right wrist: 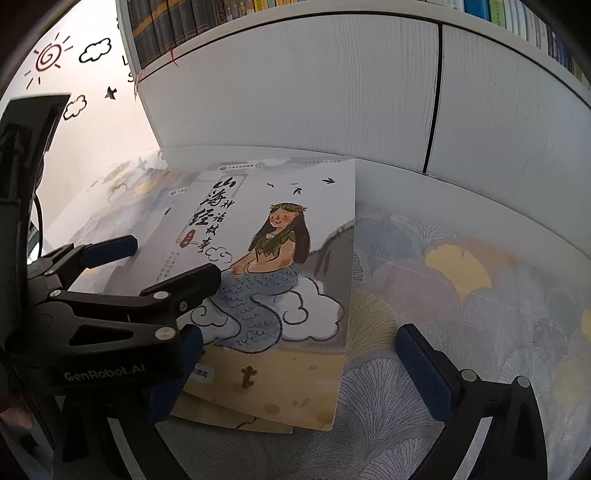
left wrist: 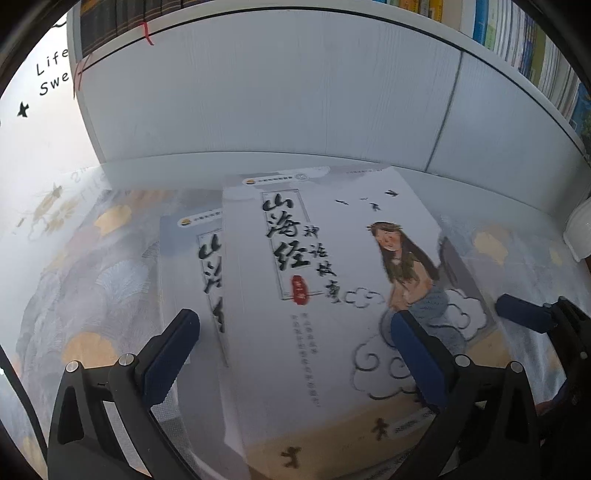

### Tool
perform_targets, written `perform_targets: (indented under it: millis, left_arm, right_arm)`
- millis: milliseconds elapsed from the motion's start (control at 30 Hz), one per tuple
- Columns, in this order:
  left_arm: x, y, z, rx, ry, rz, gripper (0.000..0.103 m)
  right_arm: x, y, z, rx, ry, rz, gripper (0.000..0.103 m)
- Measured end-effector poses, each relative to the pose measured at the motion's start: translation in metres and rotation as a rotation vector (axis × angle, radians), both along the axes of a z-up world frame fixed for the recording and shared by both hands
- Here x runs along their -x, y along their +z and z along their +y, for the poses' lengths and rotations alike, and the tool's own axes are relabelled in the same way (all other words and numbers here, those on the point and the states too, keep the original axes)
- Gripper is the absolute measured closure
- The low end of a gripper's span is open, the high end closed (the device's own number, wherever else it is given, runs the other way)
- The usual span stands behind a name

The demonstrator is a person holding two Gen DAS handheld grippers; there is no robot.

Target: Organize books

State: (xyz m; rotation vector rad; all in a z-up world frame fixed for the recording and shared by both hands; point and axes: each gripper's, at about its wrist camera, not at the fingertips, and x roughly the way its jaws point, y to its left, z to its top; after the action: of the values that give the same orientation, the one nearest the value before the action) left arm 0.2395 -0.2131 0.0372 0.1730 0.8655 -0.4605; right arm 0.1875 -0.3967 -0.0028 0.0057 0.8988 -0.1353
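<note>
Both jaws stand wide open, gripping nothing. From its own camera, the left gripper (left wrist: 295,354) fills the lower part of the frame, its blue pads spread either side of the top book (left wrist: 325,295), a white cover with black calligraphy and a long-haired mermaid on a cloud. That book lies flat on the table (left wrist: 92,258), which wears a cloth printed with fan shapes in grey, blue and yellow. It rests askew on a second book (left wrist: 192,266) with the same title, whose left part peeks out at centre left. At the lower right of this view, the right gripper's blue finger (left wrist: 524,314) shows just beyond the top book's right edge. In the right wrist view, the right gripper (right wrist: 295,373) sits low in the frame, its left pad over the near left corner of the books and its right pad over bare cloth. The left gripper (right wrist: 170,262) reaches in from the left of this frame, above the top book (right wrist: 303,295); whether it touches the cover I cannot tell. Behind the books, across the upper half, stand white cabinet doors (right wrist: 295,92), and above them a shelf of upright books (right wrist: 173,26).
</note>
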Motion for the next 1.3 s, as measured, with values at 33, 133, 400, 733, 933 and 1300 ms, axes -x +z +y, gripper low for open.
perform_targets:
  millis: [33,133,400,733,933,1300]
  left_arm:
    - [0.002,0.000,-0.003,0.034,-0.036,0.006,0.001]
    - [0.012,0.010,-0.003,0.090,-0.070,0.005,0.001]
    - [0.054,0.061,-0.008,0.206,-0.270,0.019,0.002]
    - [0.057,0.035,0.001,0.051,-0.241,0.119,0.002]
    - [0.034,0.050,0.053,0.198,-0.107,0.121,0.001]
    - [0.006,0.022,0.040,0.125,-0.114,0.181,0.001]
  right_arm:
    - [0.000,0.000,0.001,0.000,-0.002,-0.001,0.000]
    - [0.001,0.003,0.010,-0.068,0.086,-0.028,0.000]
    - [0.044,0.045,0.029,-0.024,0.207,-0.223,0.000]
    - [0.058,0.028,0.042,-0.159,0.223,-0.088,0.004]
    - [0.059,0.002,0.010,-0.419,0.138,-0.068,0.003]
    - [0.039,-0.001,0.007,-0.433,0.126,-0.075,0.000]
